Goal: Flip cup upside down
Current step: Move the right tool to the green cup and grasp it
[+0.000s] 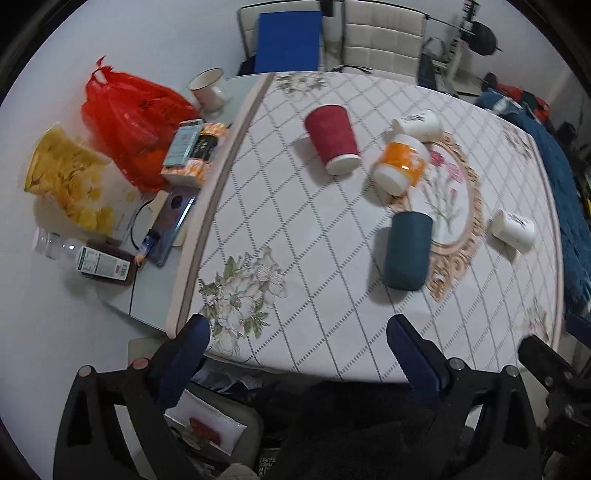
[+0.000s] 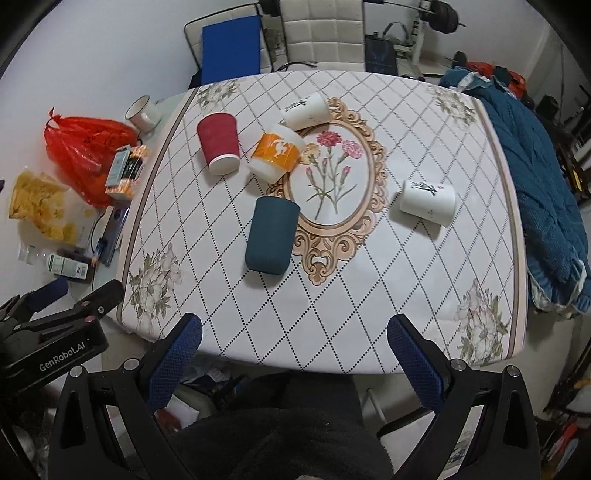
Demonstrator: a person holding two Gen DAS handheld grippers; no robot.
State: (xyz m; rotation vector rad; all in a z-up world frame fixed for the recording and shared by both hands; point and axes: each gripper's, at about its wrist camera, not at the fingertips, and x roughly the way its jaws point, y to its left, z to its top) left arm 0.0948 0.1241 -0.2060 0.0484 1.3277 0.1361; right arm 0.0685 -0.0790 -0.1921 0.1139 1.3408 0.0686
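Several cups stand on the patterned tablecloth point(image 2: 406, 295): a red paper cup point(image 2: 218, 147) point(image 1: 332, 142), an orange-and-white cup point(image 2: 276, 152) point(image 1: 400, 164), a dark teal cup point(image 2: 270, 234) point(image 1: 407, 249), and two white printed cups point(image 2: 426, 202) point(image 2: 306, 110) point(image 1: 513, 229) point(image 1: 419, 123). All appear bottom-up with their wide ends on the cloth. My left gripper point(image 1: 299, 339) is open and empty above the near table edge. My right gripper point(image 2: 295, 338) is open and empty too, near the table's front edge. The left gripper's body point(image 2: 55, 332) shows at the right wrist view's lower left.
On the bare table strip at left lie a red plastic bag point(image 1: 125, 122), a yellow snack bag point(image 1: 70, 177), small boxes point(image 1: 192, 147), a phone point(image 1: 171, 229), a bottle point(image 1: 85, 254) and a white mug point(image 1: 208, 88). White chairs point(image 2: 321, 33) stand behind; a blue garment point(image 2: 535, 184) hangs at right.
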